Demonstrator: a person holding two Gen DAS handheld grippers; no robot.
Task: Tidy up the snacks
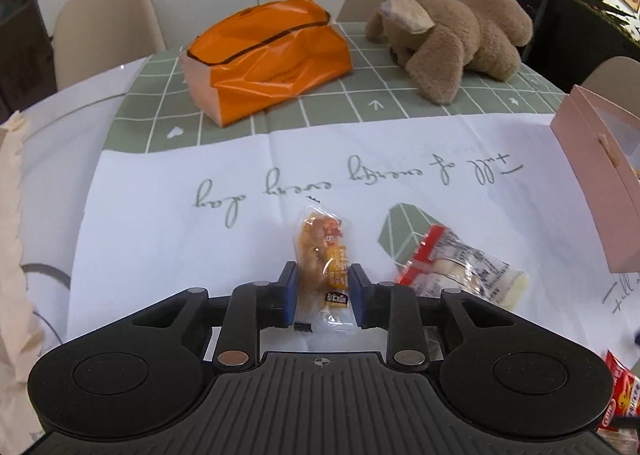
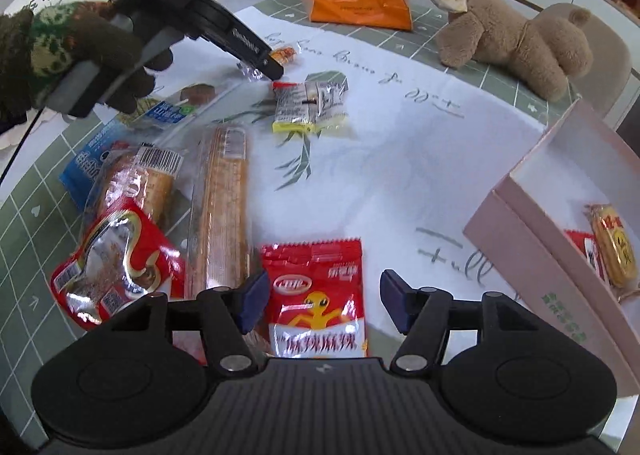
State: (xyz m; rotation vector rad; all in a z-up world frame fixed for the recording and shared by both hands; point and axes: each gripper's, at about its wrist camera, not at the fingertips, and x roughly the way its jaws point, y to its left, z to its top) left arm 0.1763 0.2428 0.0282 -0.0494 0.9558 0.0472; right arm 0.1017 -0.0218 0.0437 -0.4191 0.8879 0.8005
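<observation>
Snack packet (image 1: 323, 259) of orange-yellow pieces in clear wrap, lying on the white printed sheet (image 1: 168, 215) of the surface, flanked at its near end by the blue pads (image 1: 289, 293) of the left tongs (image 1: 322, 295), closed in to the wrapper's sides. Just right of it, a clear packet with red end (image 1: 452, 267), apart from the tongs. Right tongs (image 2: 322, 301) spread wide, holding nothing, straddling the upper part of a red chili-print packet (image 2: 316, 295) flat on the sheet. Left of that, a long biscuit sleeve (image 2: 222, 211), a foil red pouch (image 2: 116, 267) and more wrapped snacks piled together. At right, an open pink box (image 2: 532, 223) with a yellow-wrapped snack (image 2: 614, 251) and a red one inside. Farther back, an orange bag (image 1: 268, 59) and a brown plush toy (image 1: 452, 35) on the green grid cloth.
</observation>
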